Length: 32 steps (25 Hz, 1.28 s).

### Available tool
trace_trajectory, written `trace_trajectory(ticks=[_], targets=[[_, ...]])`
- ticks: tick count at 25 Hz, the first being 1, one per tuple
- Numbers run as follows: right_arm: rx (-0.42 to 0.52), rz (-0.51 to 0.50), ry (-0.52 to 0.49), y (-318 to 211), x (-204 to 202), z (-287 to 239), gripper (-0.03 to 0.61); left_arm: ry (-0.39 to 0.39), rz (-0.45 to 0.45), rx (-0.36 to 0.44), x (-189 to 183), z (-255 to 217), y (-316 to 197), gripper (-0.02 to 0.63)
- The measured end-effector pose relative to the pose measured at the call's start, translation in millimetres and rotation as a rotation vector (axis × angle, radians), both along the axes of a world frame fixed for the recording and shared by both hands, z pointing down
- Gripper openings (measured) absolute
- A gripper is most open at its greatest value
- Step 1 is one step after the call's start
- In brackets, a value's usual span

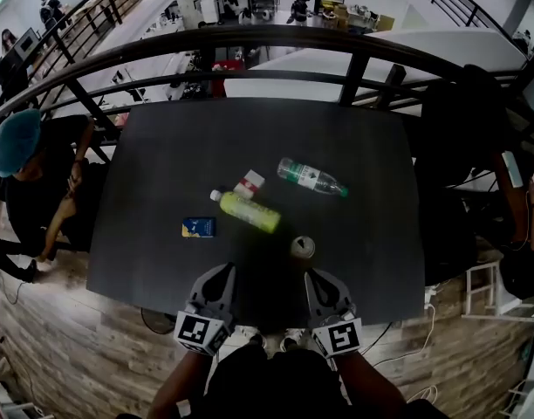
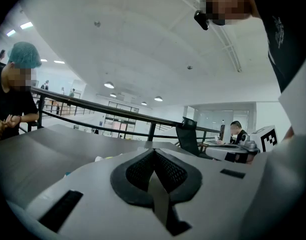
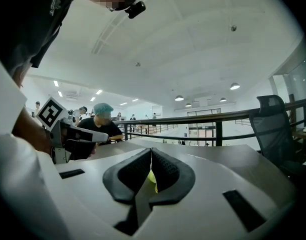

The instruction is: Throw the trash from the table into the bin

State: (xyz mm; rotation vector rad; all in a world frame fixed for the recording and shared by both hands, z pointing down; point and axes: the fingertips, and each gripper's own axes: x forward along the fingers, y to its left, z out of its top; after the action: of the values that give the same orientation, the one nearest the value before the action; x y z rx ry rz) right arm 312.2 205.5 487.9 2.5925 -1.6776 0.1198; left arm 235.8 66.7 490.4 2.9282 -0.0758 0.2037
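On the dark table (image 1: 162, 164) lie a yellow-green bottle (image 1: 249, 211), a clear bottle with a green cap (image 1: 311, 178), a small red and white carton (image 1: 248, 184), a blue and yellow packet (image 1: 198, 227) and a round lid-like piece (image 1: 303, 248). My left gripper (image 1: 226, 272) hovers at the near table edge, shut and empty, just short of the yellow-green bottle. My right gripper (image 1: 311, 277) is beside it, shut and empty, just short of the round piece. In the right gripper view a sliver of yellow-green (image 3: 151, 178) shows beyond the closed jaws (image 3: 151, 154). The left gripper view shows shut jaws (image 2: 154, 154).
A black railing (image 1: 276, 37) curves behind the table. A person in a teal cap (image 1: 18, 142) sits at the table's left side. A black office chair (image 1: 463, 129) stands at the right. No bin shows in any view.
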Motion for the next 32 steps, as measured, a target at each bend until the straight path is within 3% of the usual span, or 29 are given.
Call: trace_trajectory(ticks=[5,10,11,12,14,18,22,26,32], targets=[[0.004,0.026,0.02,0.0,5.5,10.8,0.025,-0.014,-0.001,-0.003,6.0,13.1,-0.4,0.02],[-0.01,0.069,-0.029,0.0,9.4,23.2,0.029,-0.029,0.006,-0.023,10.7,19.8,6.1,0.02],[-0.019,0.075,-0.041,-0.5,9.7,27.7,0.077,-0.032,0.01,-0.021,10.9,21.9,7.4,0.02],[-0.029,0.08,-0.051,-1.2,10.4,32.6,0.171,-0.034,0.013,-0.018,11.3,23.7,8.7,0.02],[-0.05,0.093,-0.062,-2.7,13.8,41.8,0.22,-0.037,0.015,-0.016,12.3,26.4,10.3,0.02],[-0.085,0.105,-0.071,-7.2,21.3,58.1,0.268,-0.055,0.009,-0.02,11.3,34.7,11.3,0.02],[-0.109,0.149,-0.142,-19.8,32.1,74.7,0.317,-0.069,-0.015,-0.04,9.7,43.0,8.6,0.02],[-0.181,0.174,-0.135,-25.1,42.8,99.7,0.367,-0.074,-0.024,-0.052,9.0,48.2,7.8,0.02],[-0.221,0.169,-0.153,-38.0,51.6,125.6,0.382,-0.09,-0.032,-0.043,6.4,54.4,5.5,0.02]])
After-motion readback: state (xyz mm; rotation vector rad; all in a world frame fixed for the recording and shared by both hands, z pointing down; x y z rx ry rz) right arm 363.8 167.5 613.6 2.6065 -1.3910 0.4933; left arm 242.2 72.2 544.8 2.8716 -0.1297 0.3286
